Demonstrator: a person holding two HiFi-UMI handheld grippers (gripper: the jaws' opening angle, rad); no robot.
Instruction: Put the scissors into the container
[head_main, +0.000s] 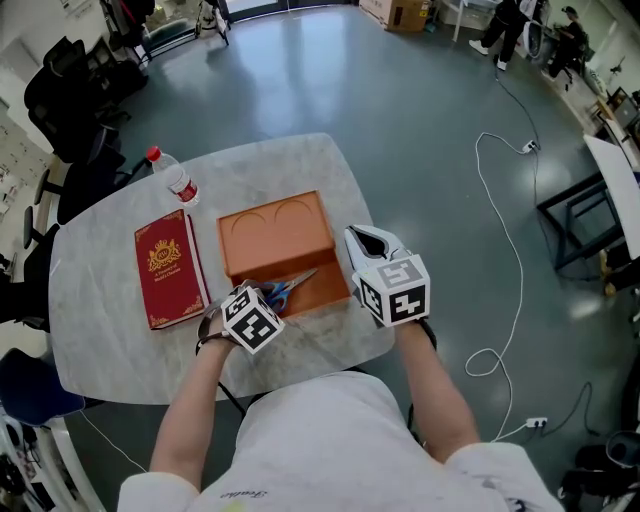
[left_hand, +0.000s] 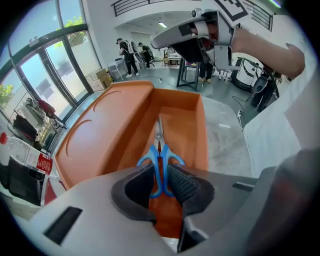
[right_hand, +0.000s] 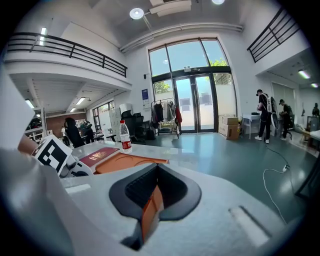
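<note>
An orange container (head_main: 275, 235) stands open in the middle of the table, its lid lying flat on the far side. Blue-handled scissors (head_main: 288, 289) slant down into the near compartment, blades pointing away from me. My left gripper (head_main: 266, 297) is shut on the scissors' handles (left_hand: 159, 155), which sit between its pads, with the blade tips low inside the container (left_hand: 195, 130). At the box's right side, my right gripper (head_main: 354, 246) is shut on the container wall. A thin orange edge (right_hand: 150, 210) shows between the right gripper's (right_hand: 155, 195) jaws.
A red book (head_main: 167, 268) lies left of the container, and a water bottle (head_main: 175, 178) stands beyond it. The round table's edge (head_main: 300, 375) runs just in front of me. Office chairs stand to the left; a white cable (head_main: 510, 250) trails over the floor to the right.
</note>
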